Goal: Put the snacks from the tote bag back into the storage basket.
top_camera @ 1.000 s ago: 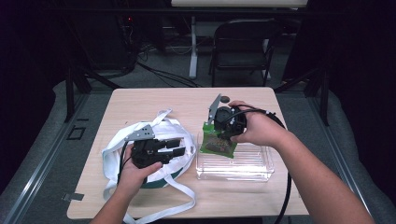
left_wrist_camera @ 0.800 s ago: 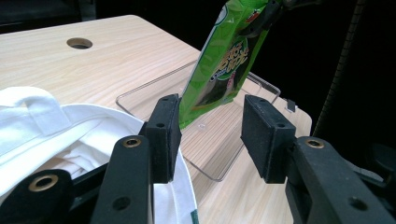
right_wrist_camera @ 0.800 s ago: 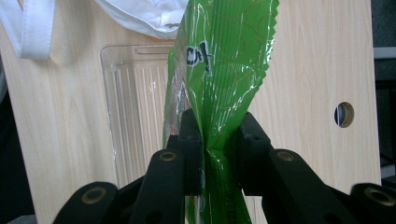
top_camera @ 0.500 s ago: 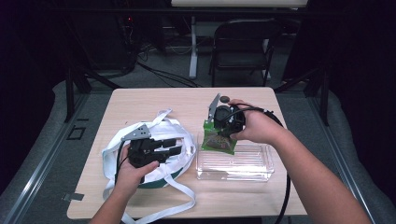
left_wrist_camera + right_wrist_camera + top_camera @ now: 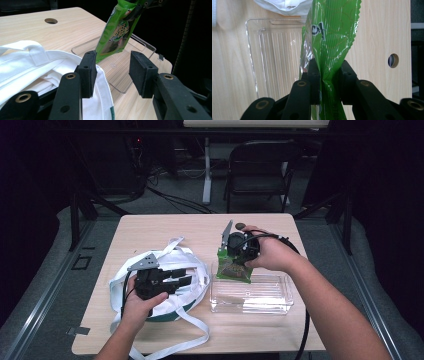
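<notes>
The right hand-held gripper [image 5: 325,75] is clamped on a green snack packet [image 5: 332,40], hanging over the clear plastic tray [image 5: 260,295] near the bench's [image 5: 165,227] right edge. The left hand-held gripper [image 5: 112,72], jaws apart, rests over the white cloth bag [image 5: 37,72].

The table [image 5: 160,227] is a light wood-grain top with one round hole [image 5: 240,225] near its far edge. Beyond that edge stands a dark folding chair [image 5: 260,165], well apart from the table. Beside the chair is a white post [image 5: 206,175]. Black cables [image 5: 175,200] trail across the grey floor [image 5: 50,265] – left of the post. A small grey patch [image 5: 78,331] lies by the table's near left corner.
</notes>
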{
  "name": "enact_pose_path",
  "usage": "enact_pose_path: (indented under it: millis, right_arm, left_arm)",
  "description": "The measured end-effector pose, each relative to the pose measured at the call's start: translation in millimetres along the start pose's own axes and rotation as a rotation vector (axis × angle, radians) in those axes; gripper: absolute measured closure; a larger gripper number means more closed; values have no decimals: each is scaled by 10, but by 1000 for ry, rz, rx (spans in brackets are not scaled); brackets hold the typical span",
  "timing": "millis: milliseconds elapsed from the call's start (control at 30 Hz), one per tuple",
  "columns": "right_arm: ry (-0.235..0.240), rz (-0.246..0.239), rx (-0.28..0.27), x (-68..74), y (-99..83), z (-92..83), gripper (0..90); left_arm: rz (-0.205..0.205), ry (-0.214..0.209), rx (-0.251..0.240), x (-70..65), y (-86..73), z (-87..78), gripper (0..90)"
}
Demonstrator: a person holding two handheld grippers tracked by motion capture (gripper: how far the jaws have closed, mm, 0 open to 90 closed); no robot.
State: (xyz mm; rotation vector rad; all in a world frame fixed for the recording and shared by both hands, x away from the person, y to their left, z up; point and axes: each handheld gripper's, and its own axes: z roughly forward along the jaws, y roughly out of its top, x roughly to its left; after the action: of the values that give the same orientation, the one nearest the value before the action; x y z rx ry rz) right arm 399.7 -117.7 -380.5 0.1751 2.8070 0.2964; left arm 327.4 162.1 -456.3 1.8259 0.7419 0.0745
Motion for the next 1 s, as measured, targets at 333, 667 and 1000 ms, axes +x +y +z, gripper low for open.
enact_pose_path:
  millis: [333, 667, 1000]
  right_arm:
    - [-11, -12, 16, -47, 15, 113, 748]
    - [-18, -15, 18, -88, 63, 199, 747]
    - [-31, -32, 35, -122, 125, 331, 747]
  left_arm:
    - [-8, 10, -4, 29, -12, -22, 568]
    - [-17, 18, -9, 56, -21, -44, 567]
    - [-20, 23, -11, 69, -23, -53, 568]
